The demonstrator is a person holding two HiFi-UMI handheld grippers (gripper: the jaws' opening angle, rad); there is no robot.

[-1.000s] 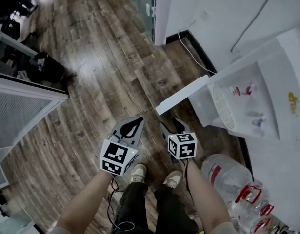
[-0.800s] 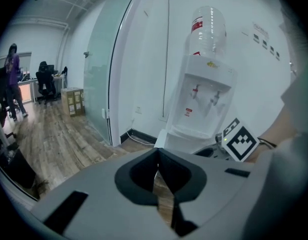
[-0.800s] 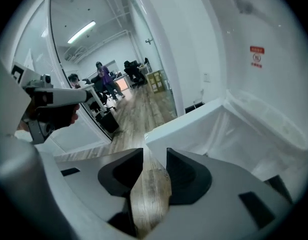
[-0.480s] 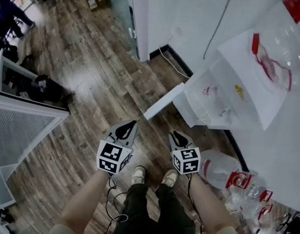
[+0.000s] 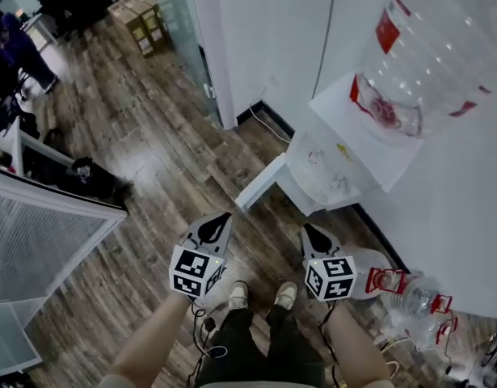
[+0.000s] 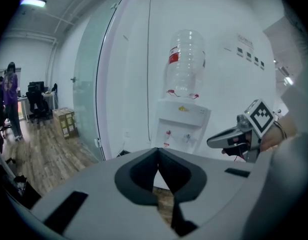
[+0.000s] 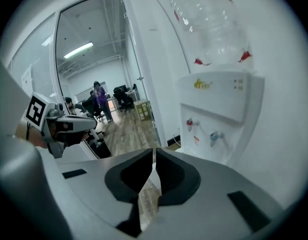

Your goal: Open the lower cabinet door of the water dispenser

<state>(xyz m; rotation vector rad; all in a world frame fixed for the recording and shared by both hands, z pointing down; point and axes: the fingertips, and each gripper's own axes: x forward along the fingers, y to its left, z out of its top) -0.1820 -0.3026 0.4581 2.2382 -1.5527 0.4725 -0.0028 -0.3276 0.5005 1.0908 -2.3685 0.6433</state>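
Observation:
The white water dispenser point(image 5: 345, 152) stands against the right wall with a clear bottle point(image 5: 426, 55) on top. Its lower cabinet door point(image 5: 260, 183) stands swung out over the wood floor. My left gripper point(image 5: 220, 217) and right gripper point(image 5: 313, 231) hang side by side above the person's shoes, short of the door and touching nothing. In the left gripper view the left gripper point(image 6: 158, 153) has its tips together and nothing between them. In the right gripper view the right gripper point(image 7: 154, 153) is closing, tips nearly meeting, empty. Both views face the dispenser point(image 7: 219, 109).
Spare water bottles point(image 5: 410, 297) lie on the floor at the right, by the wall. A power cord point(image 5: 268, 128) runs along the skirting. White office furniture point(image 5: 46, 217) fills the left. Cardboard boxes point(image 5: 135, 14) and a person point(image 5: 18, 51) are far back.
Both grippers have risen and drawn back from the open door's edge. The head view has tilted up, so the bottle on the dispenser now shows.

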